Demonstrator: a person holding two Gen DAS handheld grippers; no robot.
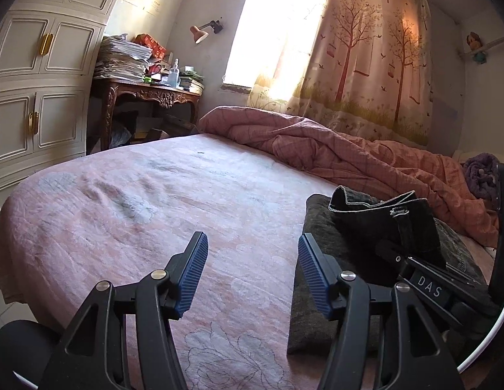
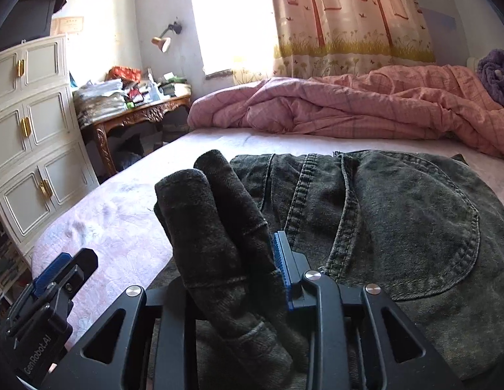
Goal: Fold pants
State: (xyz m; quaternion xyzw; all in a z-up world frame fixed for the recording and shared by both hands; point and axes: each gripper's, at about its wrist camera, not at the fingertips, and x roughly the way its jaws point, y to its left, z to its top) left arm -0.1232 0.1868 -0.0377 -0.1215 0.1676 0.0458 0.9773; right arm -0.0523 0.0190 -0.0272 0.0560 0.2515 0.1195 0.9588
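Note:
Dark grey denim pants [image 2: 398, 211] lie on the pink bed sheet [image 1: 138, 214], seat and back pocket facing up. Their doubled leg ends [image 2: 213, 221] stand up between the jaws of my right gripper [image 2: 226, 243]. The blue right pad [image 2: 281, 266] presses the cloth, and the cloth hides the other finger. In the left wrist view that held fold [image 1: 382, 214] rises over the flat part of the pants [image 1: 326, 227]. My left gripper [image 1: 252, 243] hovers open over bare sheet, just left of the pants' edge, with nothing between its fingers.
A crumpled pink quilt [image 1: 317, 143] lies along the far side of the bed, with a purple blanket [image 2: 496, 74] at its right end. A white cabinet [image 1: 40, 81] and a cluttered wooden desk [image 1: 148, 92] stand beyond the bed's left edge.

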